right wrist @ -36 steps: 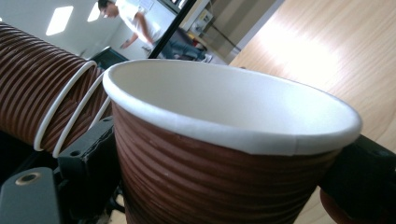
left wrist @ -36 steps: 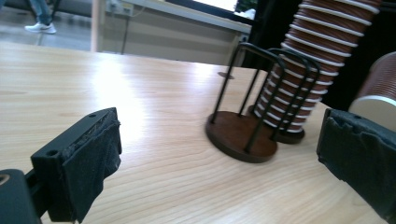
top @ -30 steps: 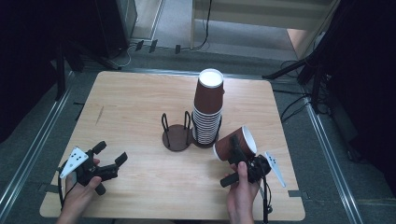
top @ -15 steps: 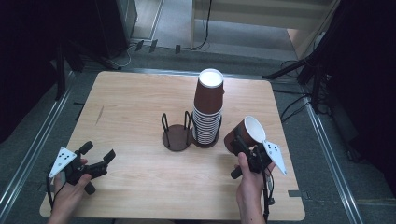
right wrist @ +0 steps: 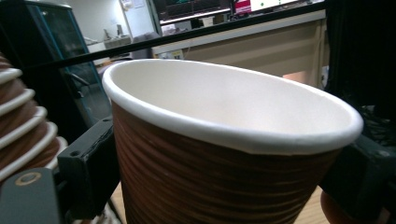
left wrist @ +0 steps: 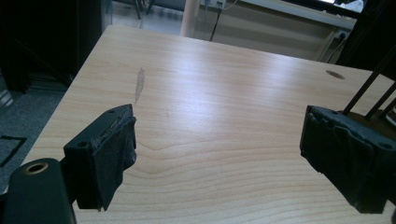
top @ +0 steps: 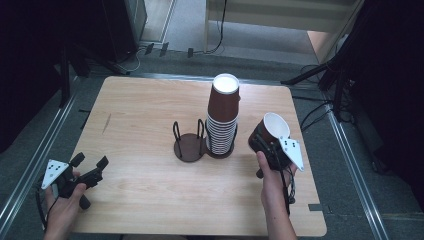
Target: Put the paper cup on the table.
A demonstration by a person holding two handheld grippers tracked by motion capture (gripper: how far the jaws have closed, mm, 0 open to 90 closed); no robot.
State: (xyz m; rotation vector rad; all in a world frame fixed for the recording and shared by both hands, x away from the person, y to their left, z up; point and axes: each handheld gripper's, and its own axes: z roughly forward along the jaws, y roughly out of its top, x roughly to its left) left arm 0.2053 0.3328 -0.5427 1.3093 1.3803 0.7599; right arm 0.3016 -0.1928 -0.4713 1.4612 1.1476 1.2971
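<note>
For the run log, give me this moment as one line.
right gripper: shut on brown ribbed paper cup, tilted | left gripper: jaws just closing, nothing between | tall stack of brown cups: in black wire holder

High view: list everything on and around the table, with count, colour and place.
Table: one, light wood, centre.
Cup stack: one tall stack, brown with white rims, mid-table in a holder ring.
Empty holder: one, dark wire and disc, left of the stack.
Single cup: one, brown, white inside, tilted, right of the stack.
Right gripper: black, shut on the single cup.
Left gripper: black, open, nothing between its jaws, which have just been closing, near-left edge.
</note>
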